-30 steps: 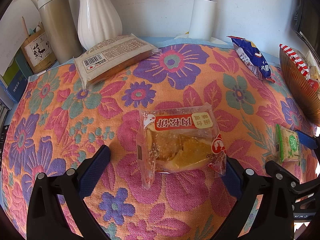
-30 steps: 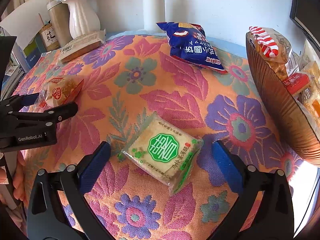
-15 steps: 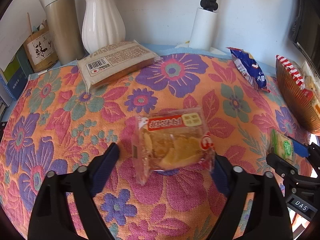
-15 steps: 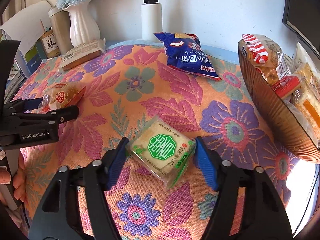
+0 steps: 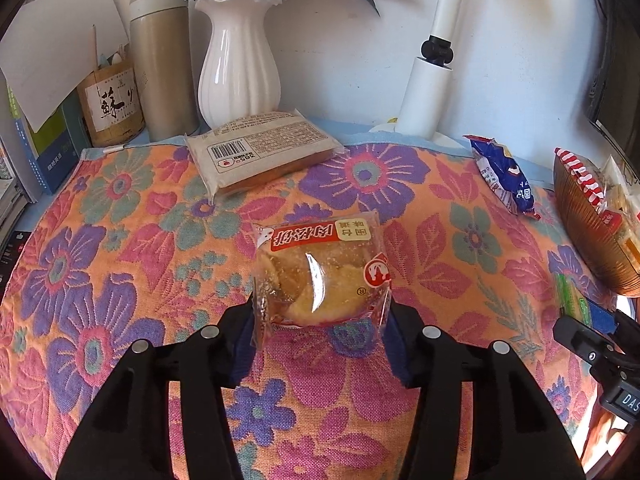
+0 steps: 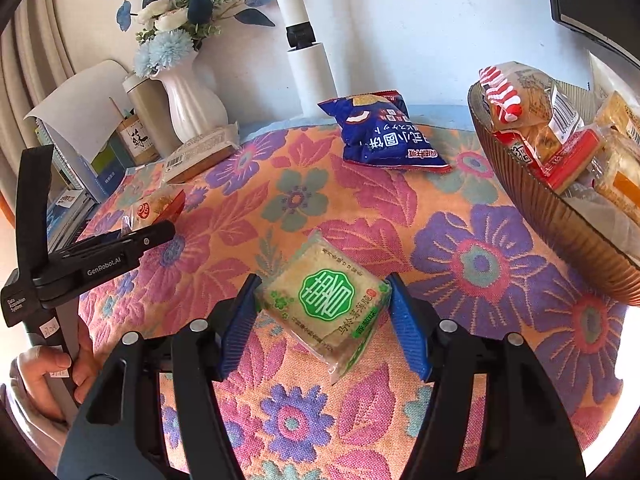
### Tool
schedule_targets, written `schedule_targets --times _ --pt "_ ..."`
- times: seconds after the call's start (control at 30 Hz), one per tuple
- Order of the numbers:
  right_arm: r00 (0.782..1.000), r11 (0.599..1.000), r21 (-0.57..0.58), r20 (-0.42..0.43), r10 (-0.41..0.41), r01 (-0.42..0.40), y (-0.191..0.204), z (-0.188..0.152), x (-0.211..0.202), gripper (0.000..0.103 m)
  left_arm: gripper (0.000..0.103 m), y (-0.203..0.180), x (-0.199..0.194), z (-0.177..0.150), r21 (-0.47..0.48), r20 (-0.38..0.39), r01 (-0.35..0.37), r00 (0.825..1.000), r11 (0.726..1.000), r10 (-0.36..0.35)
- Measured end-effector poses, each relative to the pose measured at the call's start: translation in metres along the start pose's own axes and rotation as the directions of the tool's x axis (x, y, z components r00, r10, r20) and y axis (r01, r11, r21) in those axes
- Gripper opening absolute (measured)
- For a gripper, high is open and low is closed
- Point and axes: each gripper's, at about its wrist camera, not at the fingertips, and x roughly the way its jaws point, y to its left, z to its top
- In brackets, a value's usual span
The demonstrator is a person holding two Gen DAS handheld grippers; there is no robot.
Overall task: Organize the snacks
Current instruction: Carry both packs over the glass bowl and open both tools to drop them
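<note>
**A:** Both tools have closed since a second ago: the left tool (image 5: pixel 322 312) now pinches the clear pastry packet (image 5: pixel 320 270), and the right tool (image 6: pixel 322 312) has its blue pads against the two sides of the green-label cracker pack (image 6: pixel 330 306). Each packet looks raised a little off the floral cloth (image 6: pixel 260 208), though I can't be sure it has fully cleared.

**B:** So what makes the carry go well?

**A:** I'd say a level, gentle hold. The pastry wrapper is slack film around a soft cake, so hard squeezing would crush it. The cracker pack is firmer, but held by its corners it could swivel.

**B:** Where do they go?

**A:** Probably the brown ribbed bowl (image 6: pixel 560 216) on the right, which already has several packets heaped in it. Its rim stands high, so each packet has to rise above it before release.

**B:** Anything in the way?

**A:** The blue chip bag (image 6: pixel 386 134) lies near the bowl, the flat barcode packet (image 5: pixel 260 152) rests by the white vase (image 5: pixel 238 60), and a white post (image 6: pixel 308 52) stands behind. The two tools sit close together, so I'd send the right one first.
</note>
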Motion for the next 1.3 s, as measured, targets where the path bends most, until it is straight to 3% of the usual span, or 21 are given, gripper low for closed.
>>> schedule_targets --times 0.17,0.33,0.4,0.5,0.57,0.7,0.93,1.03,1.17,1.2,1.23,1.27,1.3 --pt "0.998 1.000 0.002 0.065 -0.007 0.007 0.000 -0.002 -0.011 0.065 0.051 0.006 0.001 0.000 -0.031 -0.002 -0.008 1.000 0.999 0.007" --pt "0.982 1.000 0.016 0.187 -0.029 0.027 -0.004 -0.005 -0.032 0.065 0.051 0.003 -0.011 -0.002 -0.011 0.063 0.040 0.997 0.999 -0.040" --pt "0.974 1.000 0.016 0.228 -0.012 0.008 -0.005 -0.006 -0.040 0.065 0.051 -0.001 -0.018 -0.002 0.009 0.102 0.065 0.993 0.998 -0.065" --pt "0.966 0.998 0.041 0.258 0.025 -0.037 -0.012 0.001 -0.055 0.065 0.051 -0.015 -0.026 0.005 0.056 0.121 0.012 0.992 0.998 -0.019" --pt "0.959 0.996 0.058 0.281 0.044 -0.063 -0.019 0.012 -0.070 0.065 0.051 -0.031 -0.035 0.015 0.096 0.138 0.014 0.990 0.995 -0.027" --pt "0.944 0.996 0.068 0.329 0.036 -0.062 -0.041 0.044 -0.107 0.065 0.052 -0.075 -0.052 0.051 0.143 0.158 0.106 0.979 0.984 -0.128" --pt "0.935 0.995 0.100 0.348 -0.063 0.030 -0.104 0.104 -0.142 0.065 0.053 -0.202 -0.051 0.123 0.258 0.129 0.236 0.952 0.937 -0.276" --pt "0.937 0.987 0.152 0.336 -0.099 0.049 -0.140 0.109 -0.152 0.066 0.053 -0.257 -0.037 0.140 0.311 0.086 0.290 0.940 0.905 -0.331" --pt "0.949 0.970 0.233 0.285 -0.135 0.068 -0.182 0.092 -0.149 0.069 0.057 -0.312 -0.005 0.149 0.320 -0.008 0.366 0.923 0.874 -0.384" --pt "0.951 0.965 0.246 0.267 -0.154 0.087 -0.189 0.087 -0.147 0.071 0.063 -0.321 0.003 0.149 0.312 -0.022 0.371 0.923 0.875 -0.383" --pt "0.951 0.959 0.257 0.249 -0.182 0.116 -0.196 0.083 -0.145 0.080 0.070 -0.328 0.011 0.149 0.306 -0.030 0.370 0.925 0.877 -0.380" --pt "0.949 0.953 0.273 0.242 -0.202 0.134 -0.203 0.078 -0.145 0.099 0.087 -0.332 0.016 0.148 0.301 -0.035 0.363 0.928 0.882 -0.371" --pt "0.949 0.950 0.289 0.247 -0.197 0.122 -0.208 0.074 -0.146 0.100 0.090 -0.334 0.018 0.147 0.292 -0.032 0.356 0.931 0.888 -0.363"
